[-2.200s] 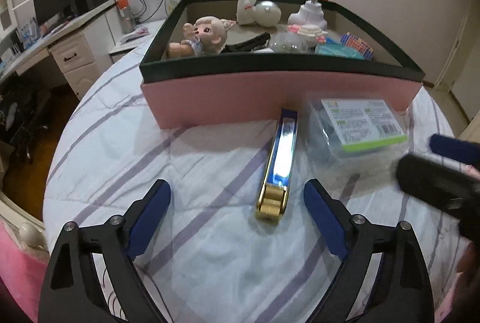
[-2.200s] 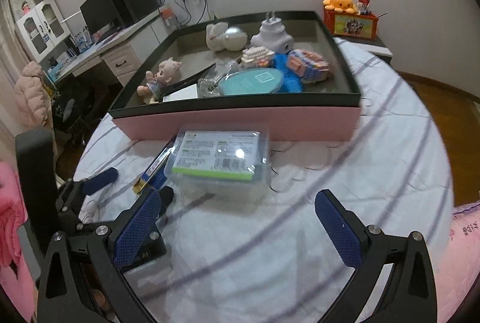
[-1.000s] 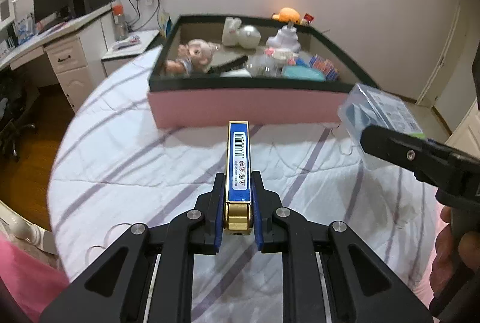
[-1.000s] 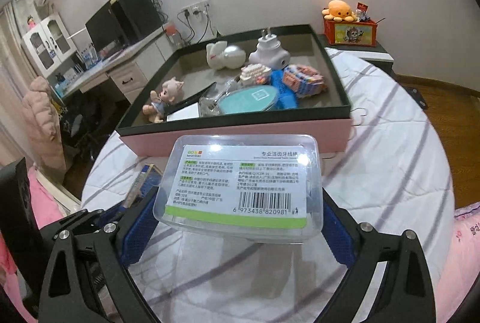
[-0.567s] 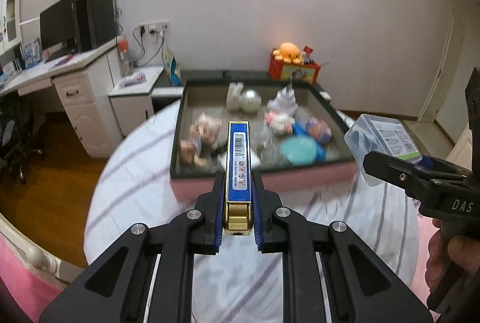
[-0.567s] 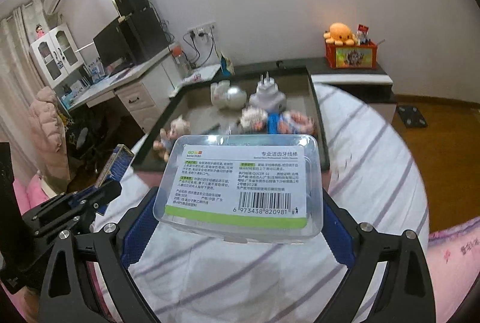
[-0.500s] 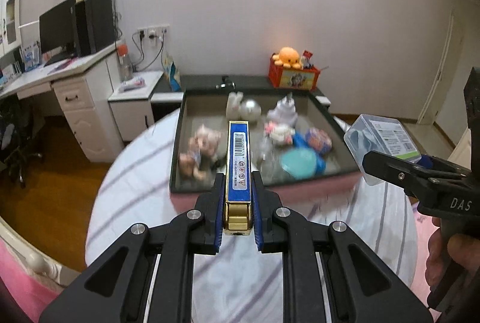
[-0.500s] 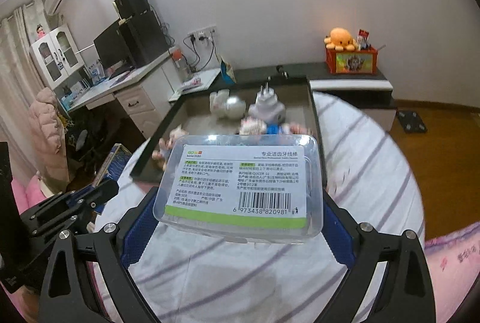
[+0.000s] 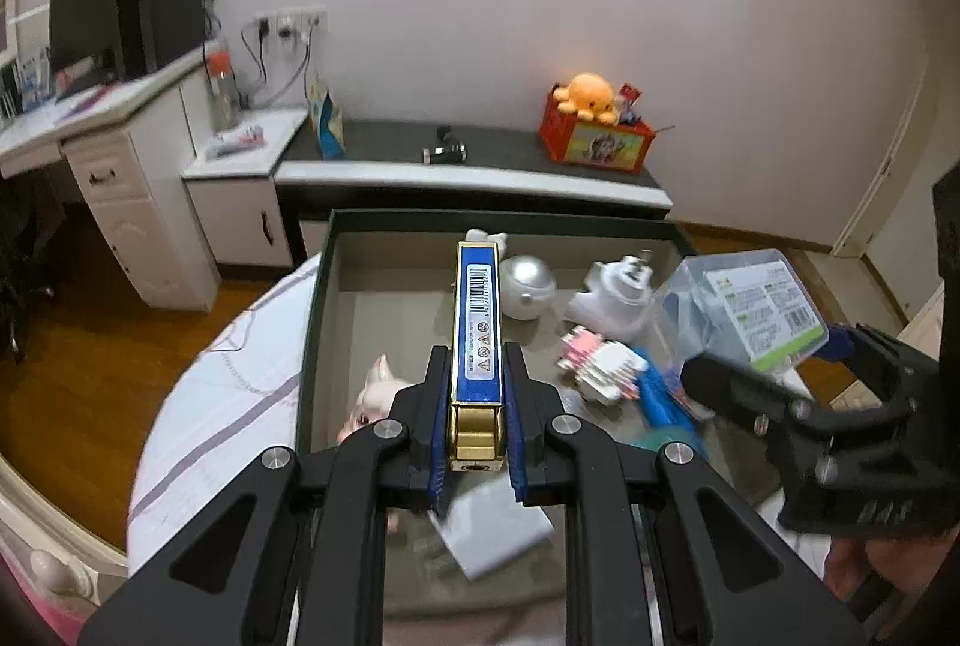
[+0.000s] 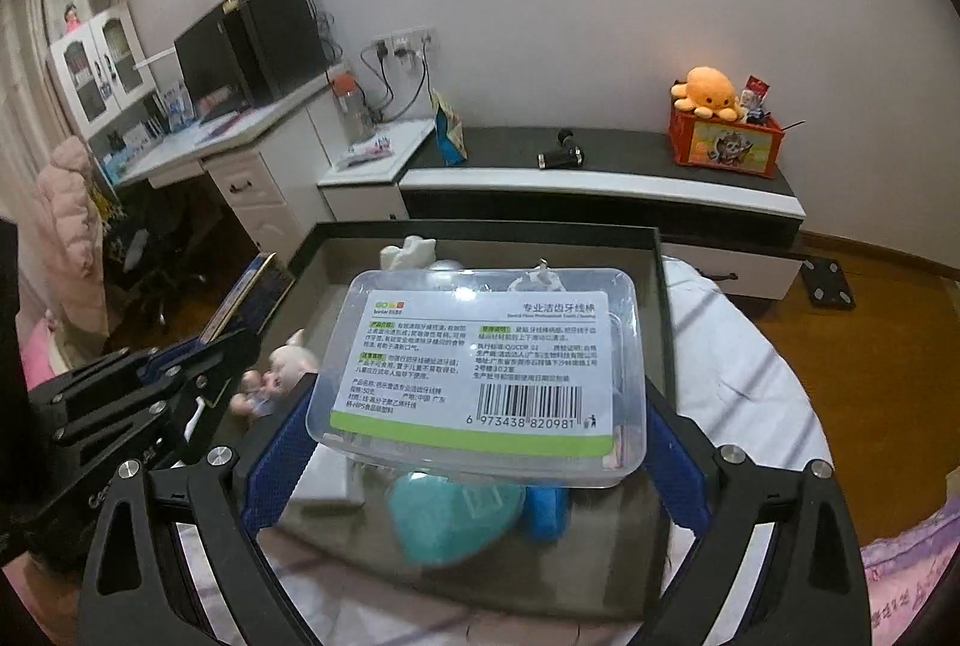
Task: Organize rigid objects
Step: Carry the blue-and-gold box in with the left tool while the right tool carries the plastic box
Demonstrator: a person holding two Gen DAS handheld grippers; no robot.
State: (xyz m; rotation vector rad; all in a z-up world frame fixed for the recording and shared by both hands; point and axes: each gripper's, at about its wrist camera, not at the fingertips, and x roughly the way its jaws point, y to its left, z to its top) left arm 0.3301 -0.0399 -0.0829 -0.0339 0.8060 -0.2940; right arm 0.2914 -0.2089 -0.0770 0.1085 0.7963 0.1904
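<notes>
Tools are both carrying loads over the tray (image 9: 318, 298). Left tool (image 9: 474, 442) is clamping a slim blue box (image 9: 477, 322) by its gold end, so most of the box is sticking out forward above the tray's middle. Right tool (image 10: 474, 442) is squeezing a clear case (image 10: 486, 370) by its two short sides, holding it above the tray's near half.

Risks, as I judge them: the blue box is being held by one end only, so a jolt could be swinging it in the pads or dropping it onto the doll (image 9: 372, 400) below. The case is smooth plastic and looking slippery; a loosening grip could be letting it slide out onto the teal lid (image 10: 450, 514). The tray is already crowded, so either load could be landing on top of something and ending up tilted. The two tools are working near each other above the tray, and a careless swing could be knocking them together.

Much of the tray's near floor is hiding behind the case and the tool arms. The doll is half covered in both views. Motion blur is smearing the near items, and a white sheet (image 9: 492, 532) under the left tool is hard to identify.
</notes>
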